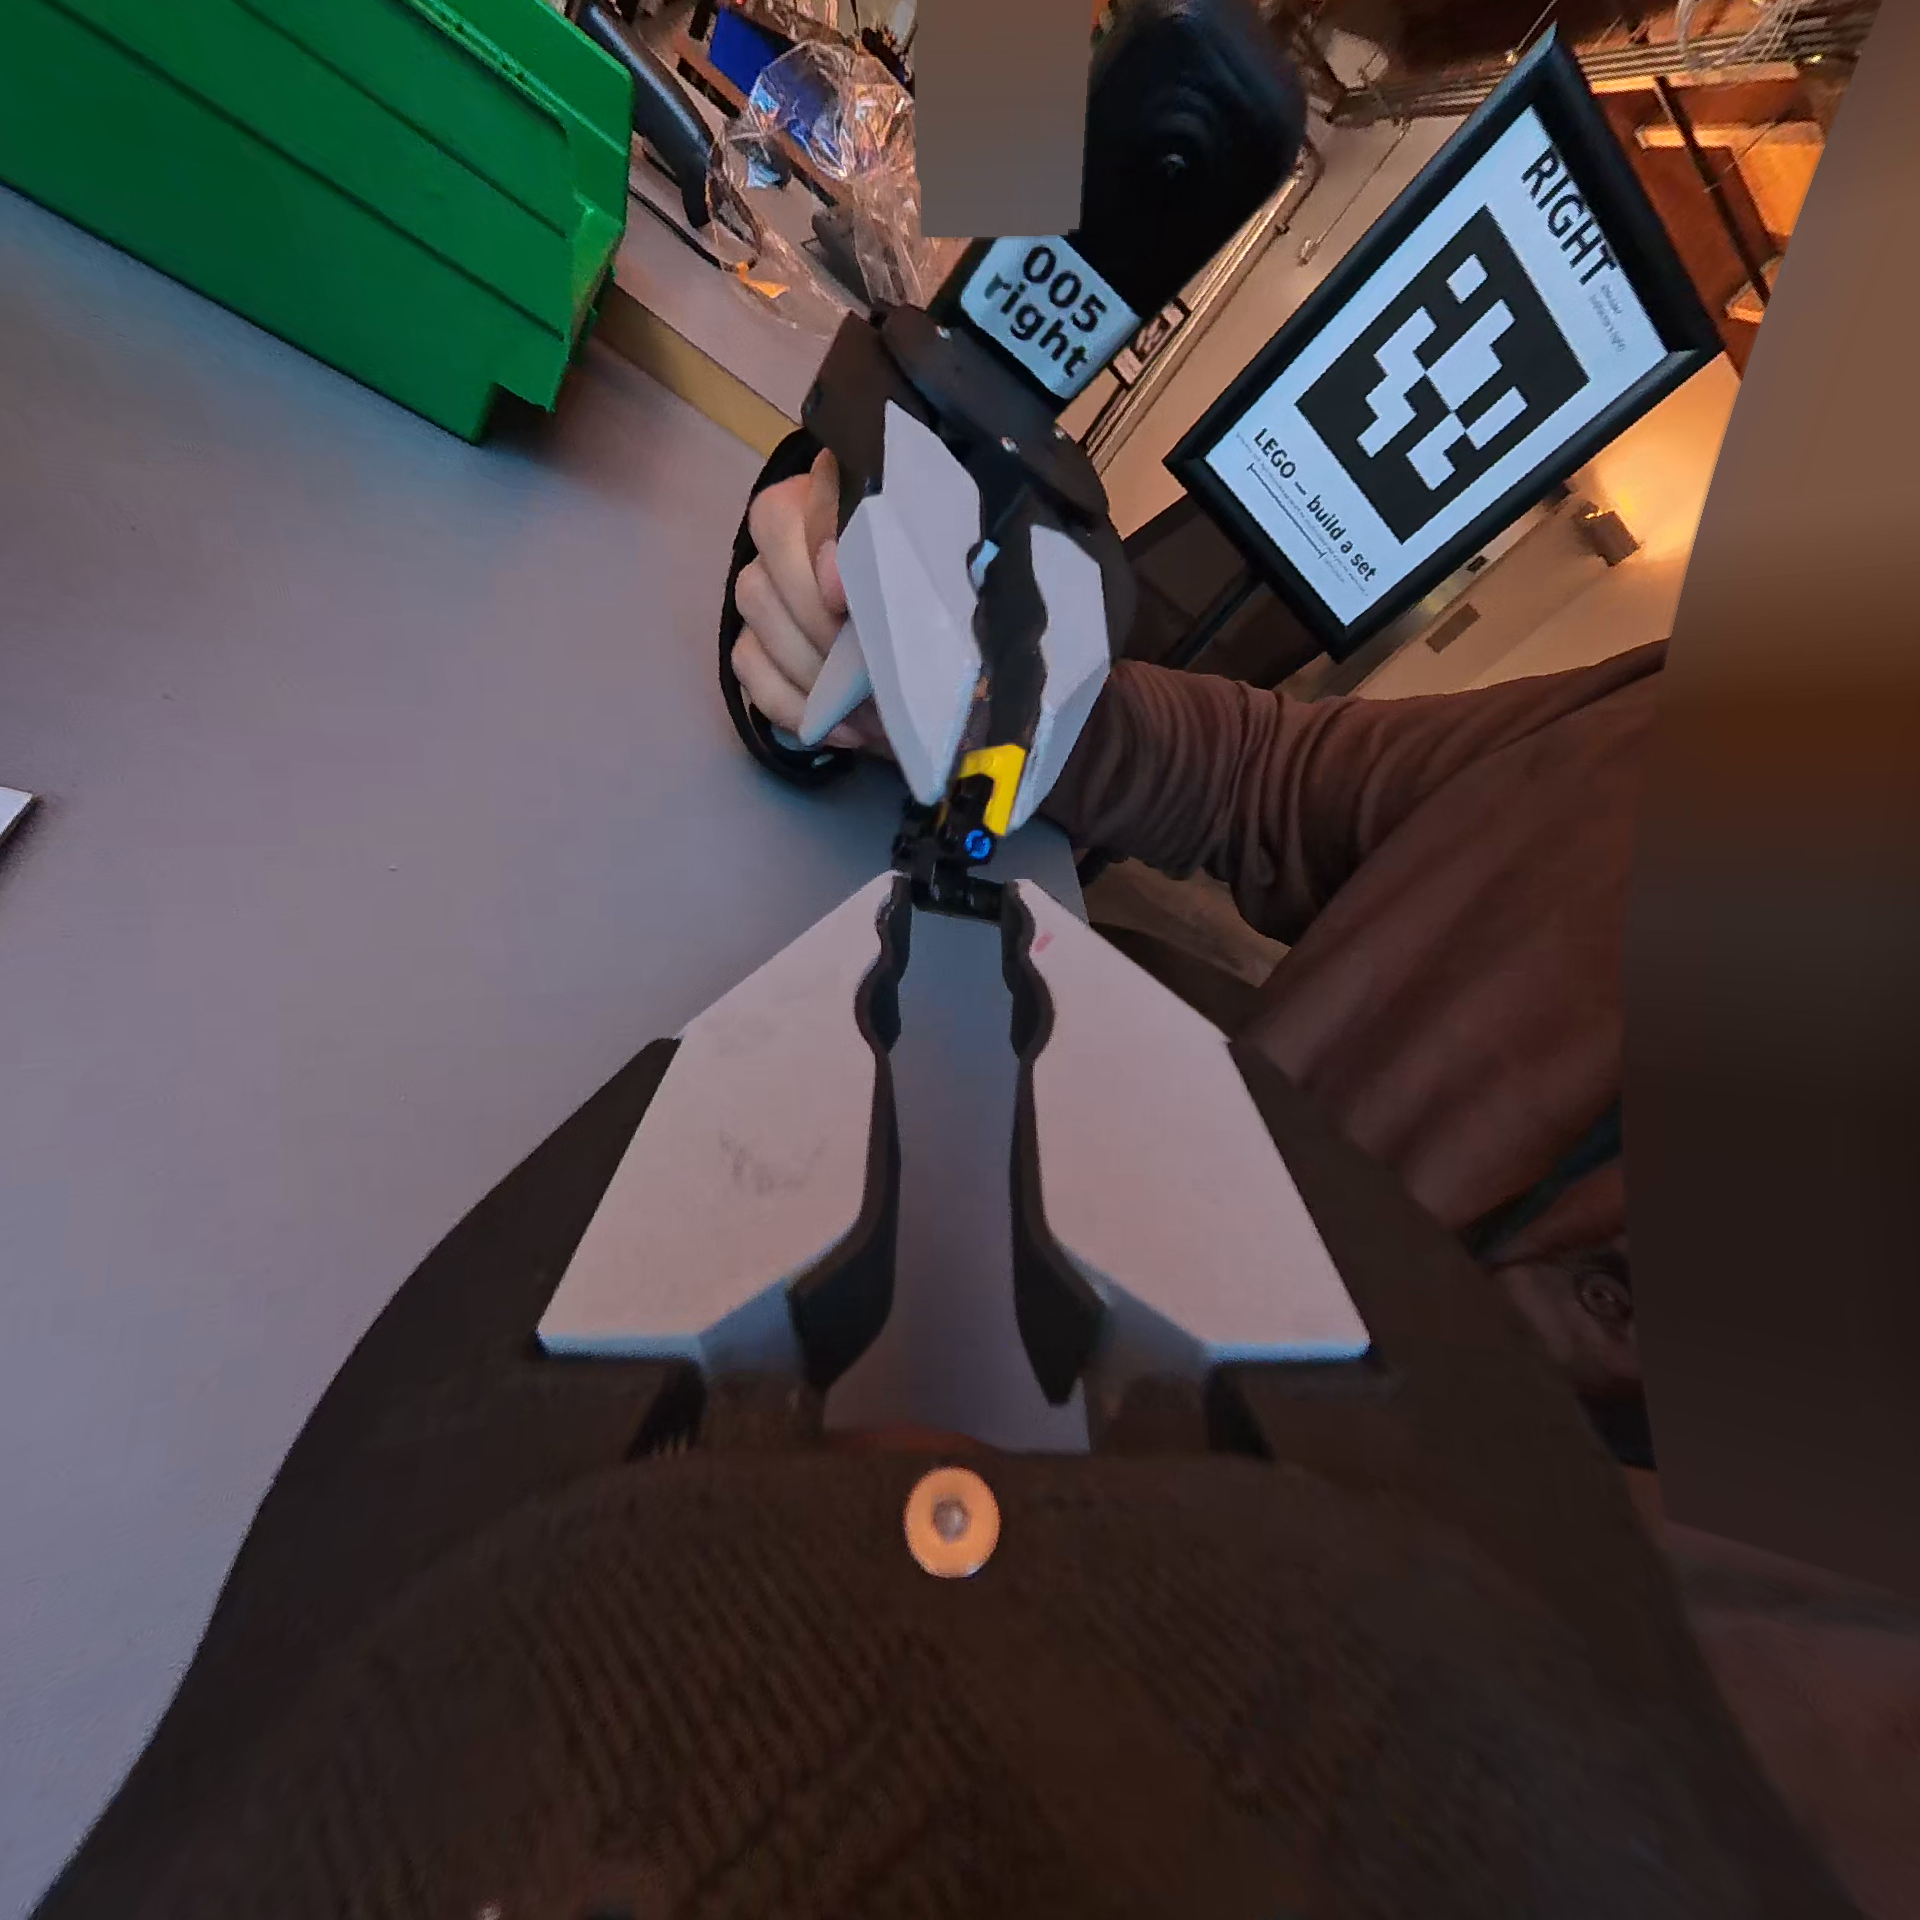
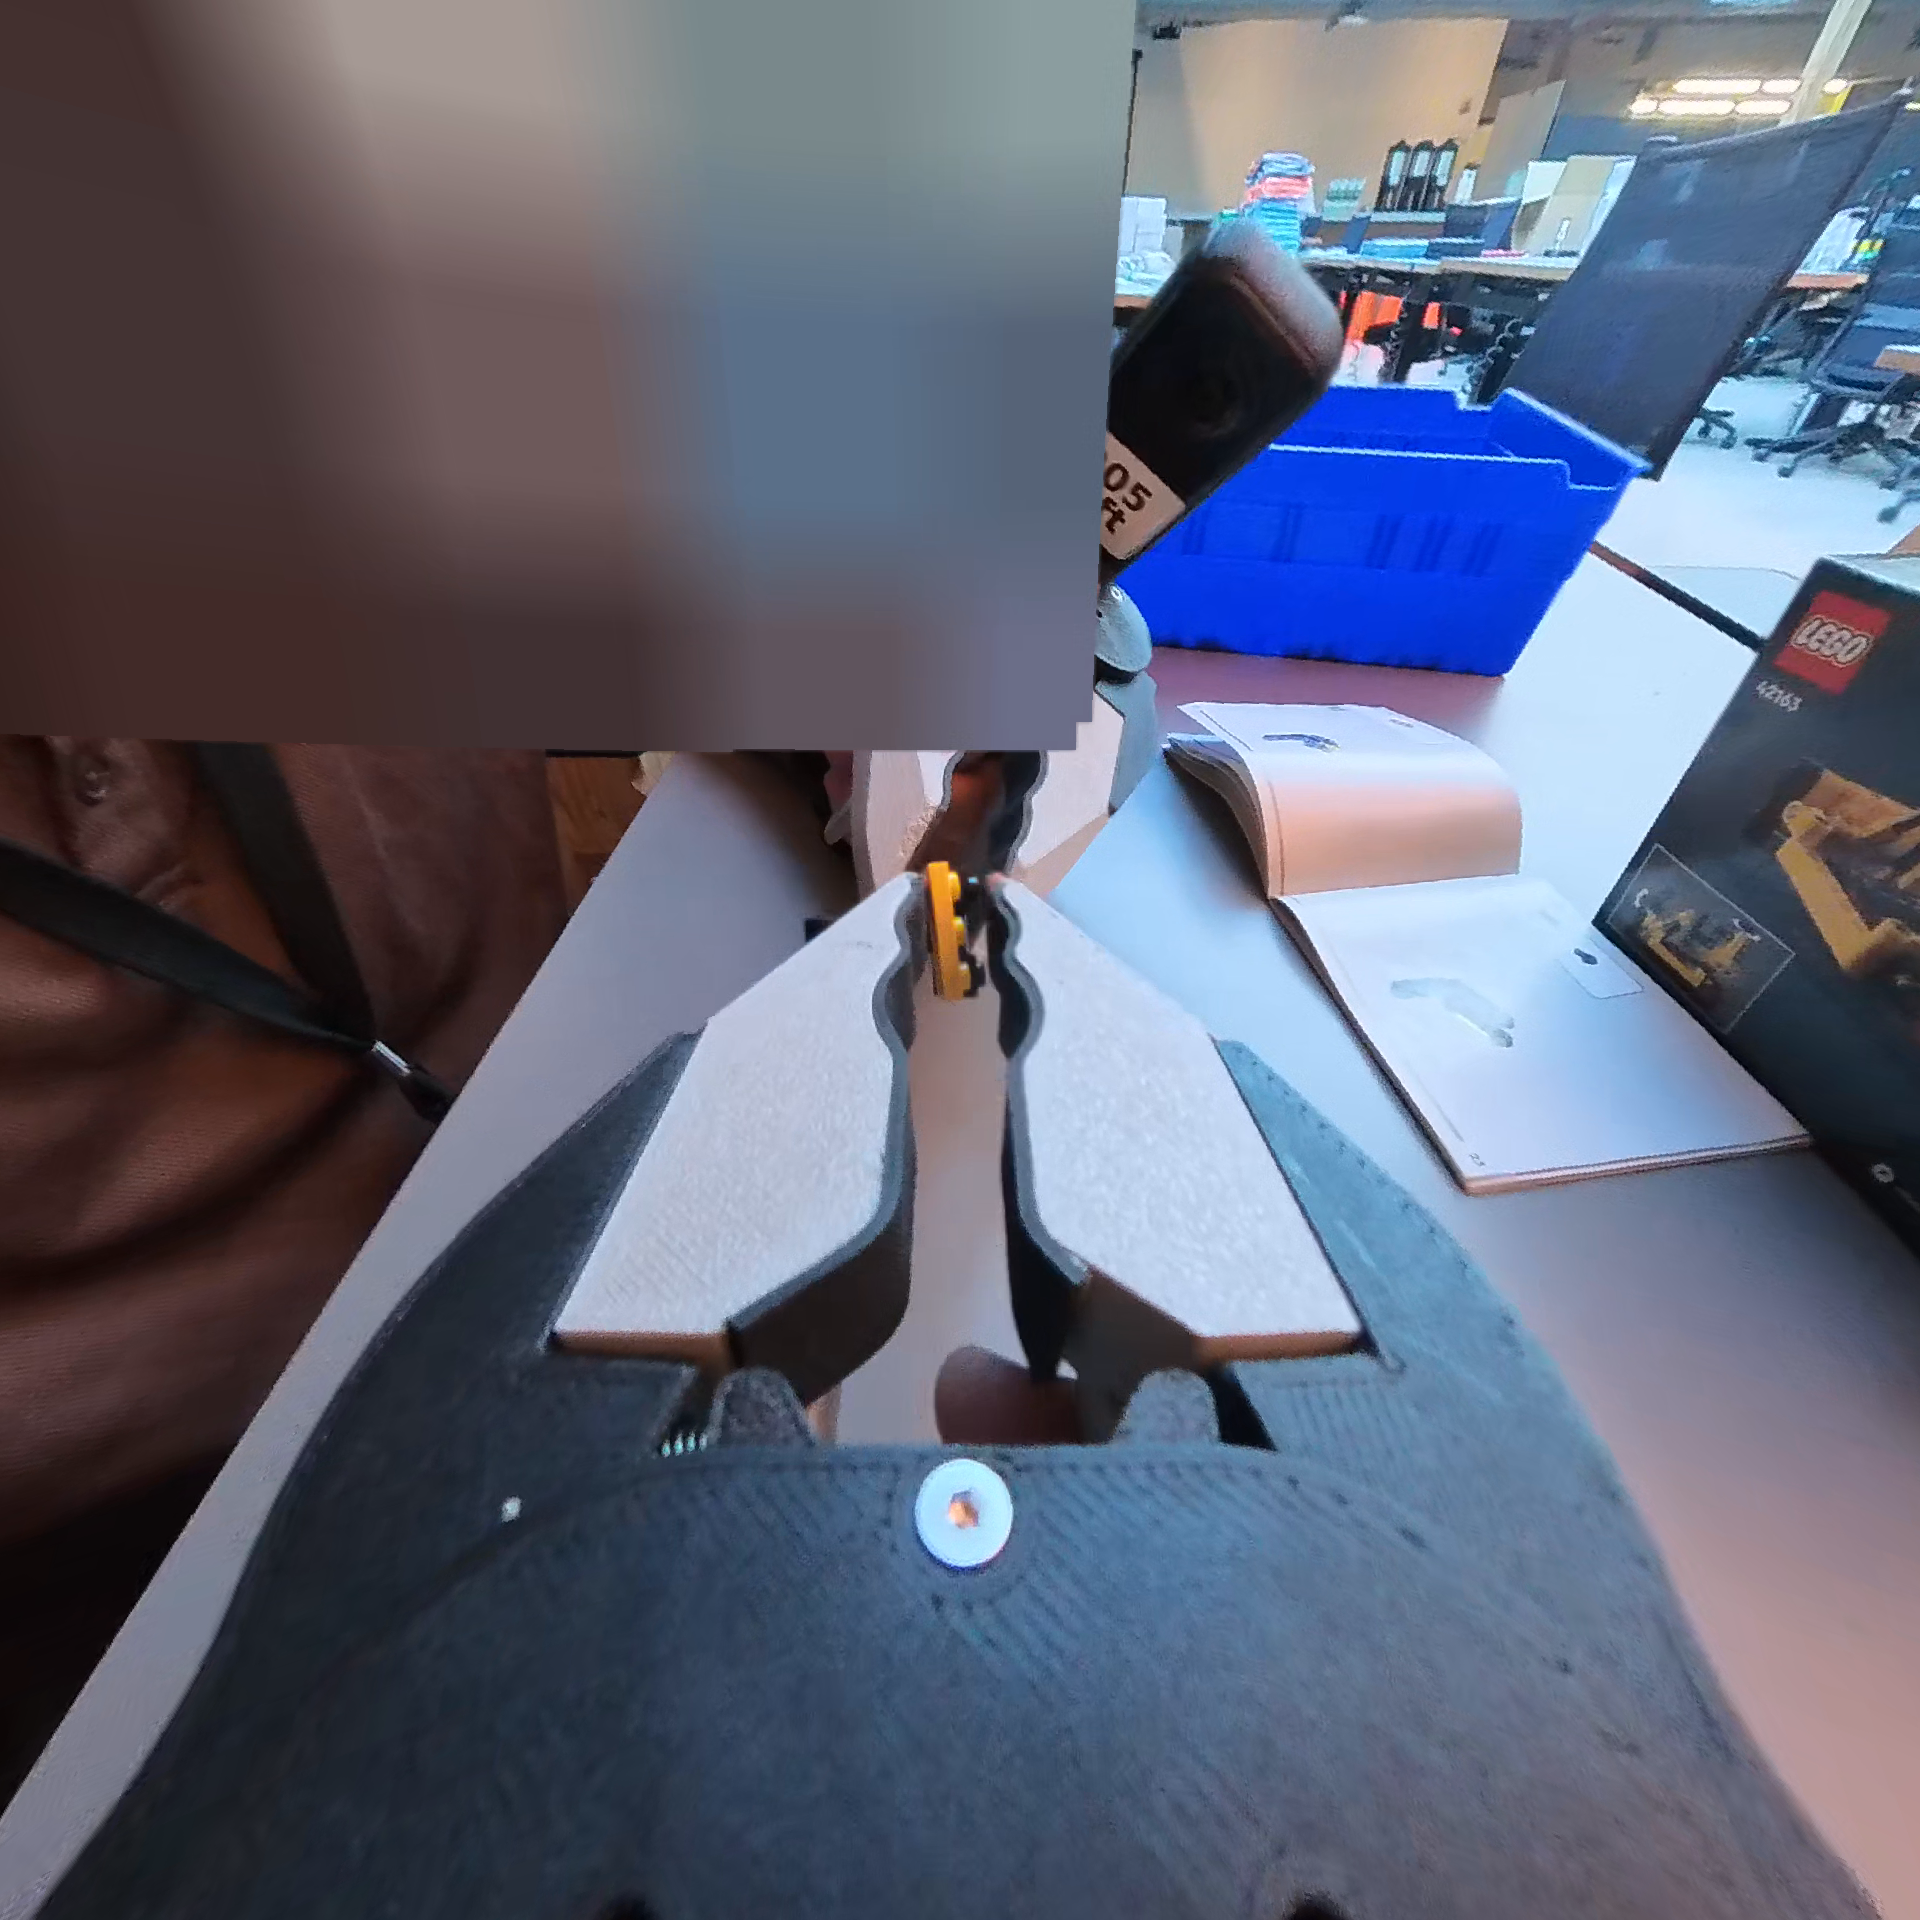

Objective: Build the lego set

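In the left wrist view my left gripper (image 1: 953, 891) is shut on the lower end of a small black lego assembly (image 1: 940, 857) with a blue pin (image 1: 977, 845), held above the grey table (image 1: 364, 831). My right gripper (image 1: 977, 805) comes down from above, tip to tip with the left. It is shut on a yellow lego piece (image 1: 989, 781) that touches the black assembly. In the right wrist view the yellow piece (image 2: 943, 930) sits edge-on between the right gripper's (image 2: 954, 914) fingertips. The left gripper's fingers (image 2: 883, 821) show just beyond, partly hidden.
A green bin (image 1: 312, 208) stands at the table's far left and a framed marker sign (image 1: 1455, 384) behind. In the right wrist view there are a blue bin (image 2: 1382, 540), an open instruction booklet (image 2: 1507, 1018) and the lego box (image 2: 1808, 914). A person's brown sleeve (image 1: 1351, 831) is near. Left and right tips are no more than a few centimetres apart.
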A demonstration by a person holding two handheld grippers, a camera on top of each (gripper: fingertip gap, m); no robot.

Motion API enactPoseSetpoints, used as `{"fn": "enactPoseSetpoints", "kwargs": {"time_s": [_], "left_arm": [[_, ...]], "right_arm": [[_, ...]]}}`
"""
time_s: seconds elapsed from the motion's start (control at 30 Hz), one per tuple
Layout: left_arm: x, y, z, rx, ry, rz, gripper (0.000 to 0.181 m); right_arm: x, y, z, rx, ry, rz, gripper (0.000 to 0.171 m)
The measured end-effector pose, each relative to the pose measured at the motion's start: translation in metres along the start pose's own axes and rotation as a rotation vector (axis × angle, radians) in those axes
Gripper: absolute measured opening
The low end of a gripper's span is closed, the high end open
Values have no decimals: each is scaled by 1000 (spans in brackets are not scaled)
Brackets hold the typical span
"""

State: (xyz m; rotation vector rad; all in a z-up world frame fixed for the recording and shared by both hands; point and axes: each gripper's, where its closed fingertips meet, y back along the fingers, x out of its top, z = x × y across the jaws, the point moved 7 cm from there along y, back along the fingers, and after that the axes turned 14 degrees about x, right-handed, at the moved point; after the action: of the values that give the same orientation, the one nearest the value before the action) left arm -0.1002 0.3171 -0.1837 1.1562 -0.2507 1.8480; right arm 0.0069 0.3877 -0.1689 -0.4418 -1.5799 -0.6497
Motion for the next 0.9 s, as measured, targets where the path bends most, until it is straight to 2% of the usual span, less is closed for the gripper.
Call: {"fn": "enactPoseSetpoints", "kwargs": {"time_s": [0.07,0.13,0.4,0.9], "left_arm": [[0,0,0,-6,11,1,14],[-1,-1,0,0,10,-1,14],[-1,-1,-1,20,16,-2,14],[-2,-3,1,22,53,10,14]], "right_arm": [[-2,-2,0,-8,2,-29,10],[-2,-3,-1,-10,15,-42,6],[-1,0,0,-10,-2,-18,6],[2,-3,-4,-87,8,-78,3]]}}
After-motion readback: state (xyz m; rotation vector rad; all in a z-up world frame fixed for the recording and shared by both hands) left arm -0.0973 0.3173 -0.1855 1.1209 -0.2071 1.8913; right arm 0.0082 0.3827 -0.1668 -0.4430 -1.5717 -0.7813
